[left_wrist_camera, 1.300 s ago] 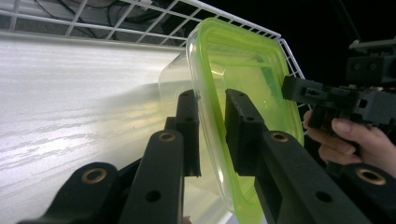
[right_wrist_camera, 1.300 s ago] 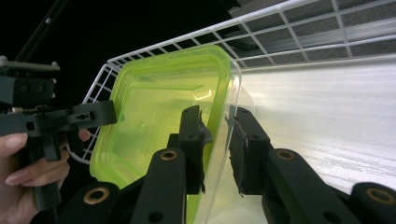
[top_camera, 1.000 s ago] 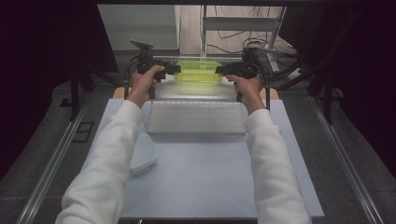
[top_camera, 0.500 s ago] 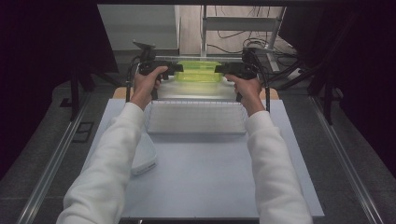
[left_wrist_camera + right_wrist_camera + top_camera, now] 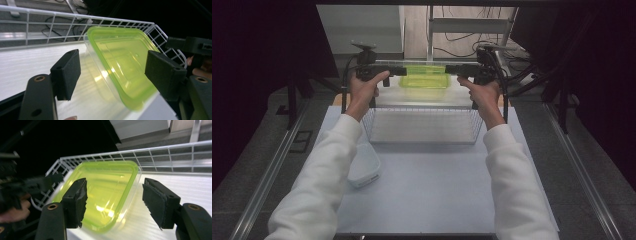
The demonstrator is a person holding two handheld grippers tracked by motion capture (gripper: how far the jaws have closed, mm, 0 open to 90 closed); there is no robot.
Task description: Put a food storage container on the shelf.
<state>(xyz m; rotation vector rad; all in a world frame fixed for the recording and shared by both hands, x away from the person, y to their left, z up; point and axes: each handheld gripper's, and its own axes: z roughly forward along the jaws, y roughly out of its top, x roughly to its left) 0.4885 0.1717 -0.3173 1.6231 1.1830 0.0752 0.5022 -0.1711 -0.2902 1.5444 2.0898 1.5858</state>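
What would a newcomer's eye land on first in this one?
The bright green-lidded container stands out, sitting in the far wire basket between the two hand-held grippers. The left hand-held gripper and the right hand-held gripper flank it with jaws that have just been opening, off the container. Nearer, a second wire basket sits on the white table, with a white tub at its left.

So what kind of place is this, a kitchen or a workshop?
Probably a lab or test bench rather than a kitchen. A white work table sits between metal rails with dark curtains around it, loose cables lie on the floor behind, and the person works with hand-held tongs over a wire basket.
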